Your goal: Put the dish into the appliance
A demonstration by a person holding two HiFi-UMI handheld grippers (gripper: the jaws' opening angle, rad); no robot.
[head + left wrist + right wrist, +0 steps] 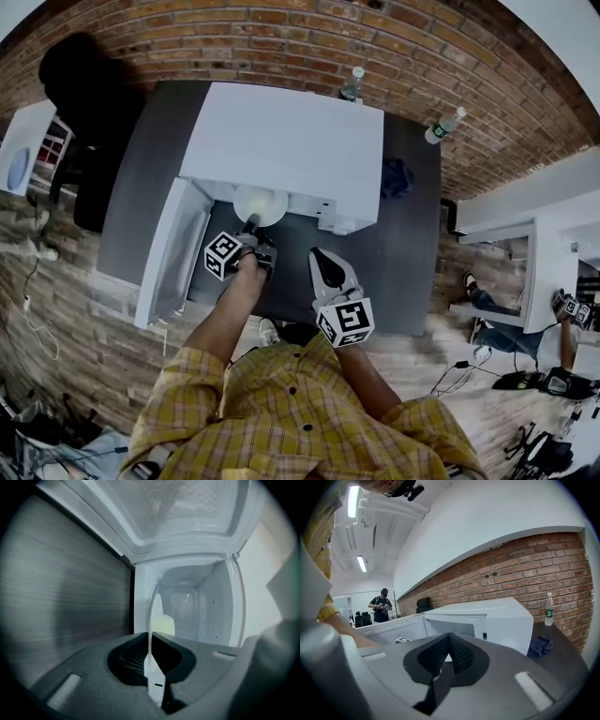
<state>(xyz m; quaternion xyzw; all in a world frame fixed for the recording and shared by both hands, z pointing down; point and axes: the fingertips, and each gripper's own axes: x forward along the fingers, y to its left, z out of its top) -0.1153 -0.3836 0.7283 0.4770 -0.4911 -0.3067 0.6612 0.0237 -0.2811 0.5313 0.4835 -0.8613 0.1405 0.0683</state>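
White dish (260,204) was pinched by its rim in left gripper (251,228); slip judged possible entering appliance (291,141). Right gripper (322,261) closed, empty.

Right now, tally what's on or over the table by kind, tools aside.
Microwave: 1
Dish: 1
Water bottles: 2
Cloth: 1
Total: 5
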